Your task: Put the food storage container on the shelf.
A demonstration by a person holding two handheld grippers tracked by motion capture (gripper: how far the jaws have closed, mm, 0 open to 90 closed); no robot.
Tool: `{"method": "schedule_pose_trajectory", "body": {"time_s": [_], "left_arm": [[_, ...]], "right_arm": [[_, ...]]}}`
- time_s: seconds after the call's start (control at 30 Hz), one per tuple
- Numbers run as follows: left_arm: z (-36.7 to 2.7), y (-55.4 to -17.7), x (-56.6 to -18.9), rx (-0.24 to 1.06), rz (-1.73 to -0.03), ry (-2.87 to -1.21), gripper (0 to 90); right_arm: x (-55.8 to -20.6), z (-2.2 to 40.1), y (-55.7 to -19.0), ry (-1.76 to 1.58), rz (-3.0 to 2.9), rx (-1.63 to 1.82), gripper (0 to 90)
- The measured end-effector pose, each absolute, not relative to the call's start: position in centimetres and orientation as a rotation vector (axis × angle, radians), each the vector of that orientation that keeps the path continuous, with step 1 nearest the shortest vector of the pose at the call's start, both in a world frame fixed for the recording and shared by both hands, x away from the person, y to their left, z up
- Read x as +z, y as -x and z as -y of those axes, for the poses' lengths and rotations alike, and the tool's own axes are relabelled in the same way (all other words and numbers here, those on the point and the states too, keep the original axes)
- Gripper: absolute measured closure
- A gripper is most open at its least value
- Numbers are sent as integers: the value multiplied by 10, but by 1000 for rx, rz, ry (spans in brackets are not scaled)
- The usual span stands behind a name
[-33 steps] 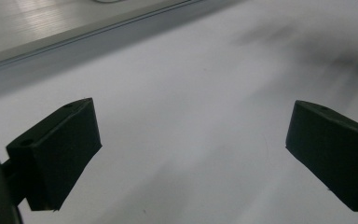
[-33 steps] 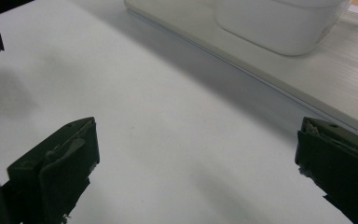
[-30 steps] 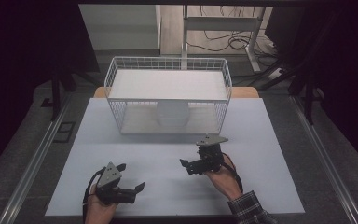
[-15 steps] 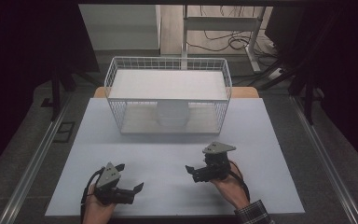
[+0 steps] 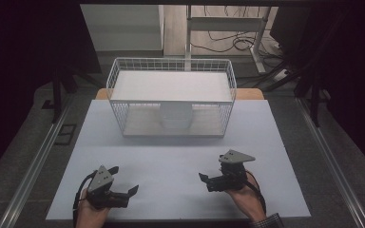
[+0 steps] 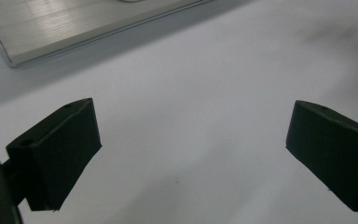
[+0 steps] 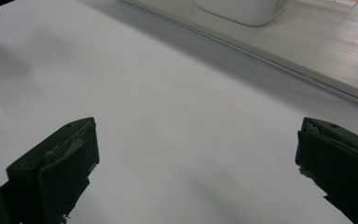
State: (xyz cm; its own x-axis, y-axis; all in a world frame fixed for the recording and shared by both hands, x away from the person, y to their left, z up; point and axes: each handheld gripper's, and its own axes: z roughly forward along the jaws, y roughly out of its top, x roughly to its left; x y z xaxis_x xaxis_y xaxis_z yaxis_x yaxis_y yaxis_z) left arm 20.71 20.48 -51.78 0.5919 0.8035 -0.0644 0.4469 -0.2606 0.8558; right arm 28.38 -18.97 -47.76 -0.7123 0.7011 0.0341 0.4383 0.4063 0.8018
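Note:
My left gripper [image 5: 123, 181] rests low over the white table [image 5: 171, 161] near its front left, held by a hand, jaws wide apart and empty. The left gripper view confirms it is open [image 6: 191, 144] above bare table. My right gripper [image 5: 209, 176] sits at the front right, pointing left, also open with nothing between its jaws [image 7: 196, 158]. Beyond both stands a white wire rack [image 5: 171, 66] with a white top board. A white rounded container [image 5: 175, 116] sits on its lower level and appears again at the top of the right gripper view [image 7: 242, 9].
The rack's pale base board [image 6: 74, 28] [image 7: 331, 56] lies ahead of each gripper. Metal rails [image 5: 38, 161] run along both sides of the table. A desk frame and cables [image 5: 233, 42] stand on the floor behind the rack.
My right gripper has drawn back toward the table's front edge and a little to the right. The left gripper has hardly moved.

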Motion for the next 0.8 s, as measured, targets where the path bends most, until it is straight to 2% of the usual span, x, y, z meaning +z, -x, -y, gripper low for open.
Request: {"method": "schedule_pose_trajectory", "body": {"time_s": [0.8], "left_arm": [[-237,-188,-517,549,-1078,-1860,13]], "right_arm": [[-480,262,-241,-1138,-2211,1129,0]]}}
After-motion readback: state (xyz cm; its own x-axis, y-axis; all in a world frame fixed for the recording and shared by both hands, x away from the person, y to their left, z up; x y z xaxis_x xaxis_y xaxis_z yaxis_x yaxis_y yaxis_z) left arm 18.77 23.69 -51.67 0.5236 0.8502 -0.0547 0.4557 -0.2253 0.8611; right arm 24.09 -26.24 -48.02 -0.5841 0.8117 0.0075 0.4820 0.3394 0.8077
